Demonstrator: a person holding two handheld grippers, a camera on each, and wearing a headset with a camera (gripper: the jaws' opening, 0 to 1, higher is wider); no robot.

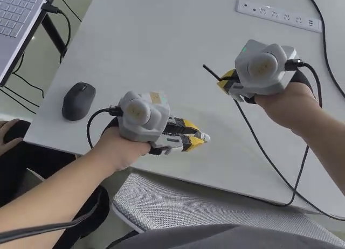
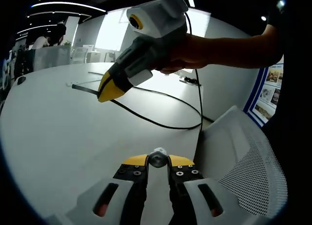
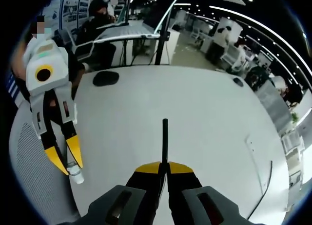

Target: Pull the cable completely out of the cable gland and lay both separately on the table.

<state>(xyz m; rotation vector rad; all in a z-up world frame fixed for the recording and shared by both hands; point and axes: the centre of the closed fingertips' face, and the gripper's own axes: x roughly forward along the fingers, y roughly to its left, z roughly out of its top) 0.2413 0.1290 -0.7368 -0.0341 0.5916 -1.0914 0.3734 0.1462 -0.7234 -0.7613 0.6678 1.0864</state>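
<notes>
Left tool (image 2: 157, 162) clamps cable gland (image 2: 157, 156); right tool (image 3: 165, 166) pinches cable (image 3: 165, 137). Pull-out looks done; both held above tabletop (image 3: 195, 103), laying down remains.

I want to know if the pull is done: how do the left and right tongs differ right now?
The left tongs are shut on the small pale cable gland; the right tongs are shut on the thin black cable. The left tongs hang near the front edge of the table, the right tongs farther in. Both are off the table, well apart.
</notes>
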